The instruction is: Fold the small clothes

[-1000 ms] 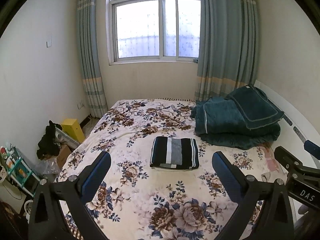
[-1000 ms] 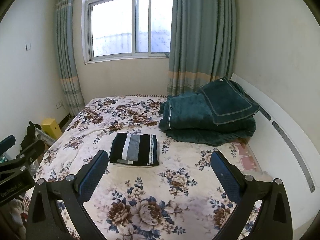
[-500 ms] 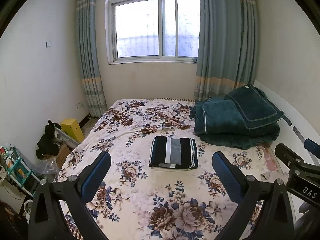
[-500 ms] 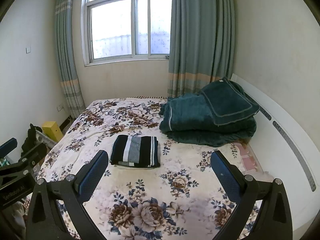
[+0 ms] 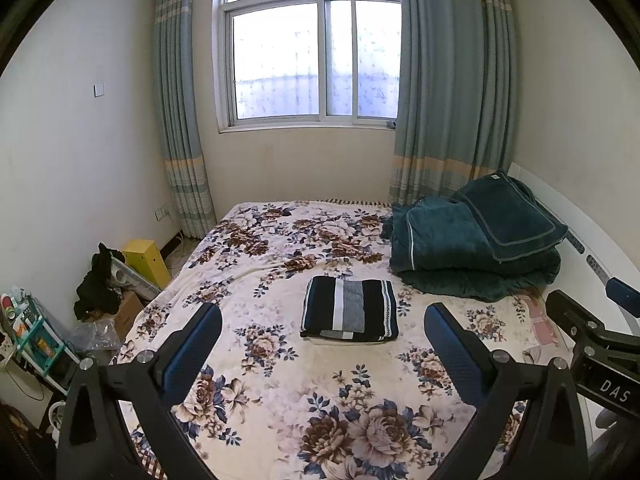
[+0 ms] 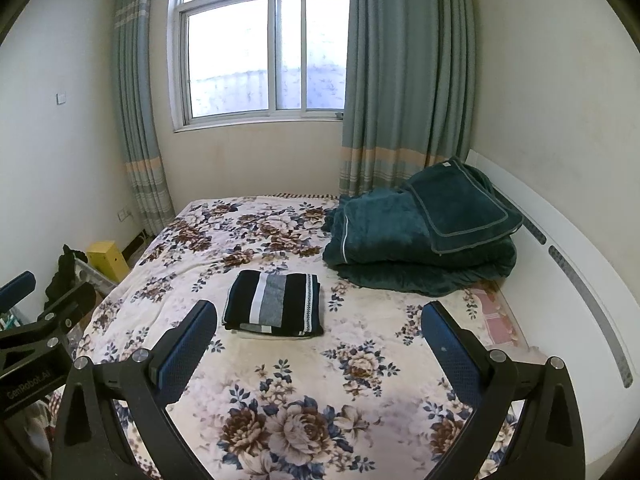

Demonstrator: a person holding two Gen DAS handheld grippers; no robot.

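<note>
Folded striped garment (image 5: 349,307) lies unmoved; both tools have drawn back slightly.

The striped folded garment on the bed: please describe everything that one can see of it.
The striped folded garment is folded into a neat, flat rectangle and lies on the floral bedspread near the middle of the bed. It is mostly black or dark navy, with a white and a grey vertical band, and a patterned white trim near its right edge. It looks like soft knit. Something pale shows under its front edge. Neither gripper touches it; the folded green blanket lies behind it to the right, apart.
</note>
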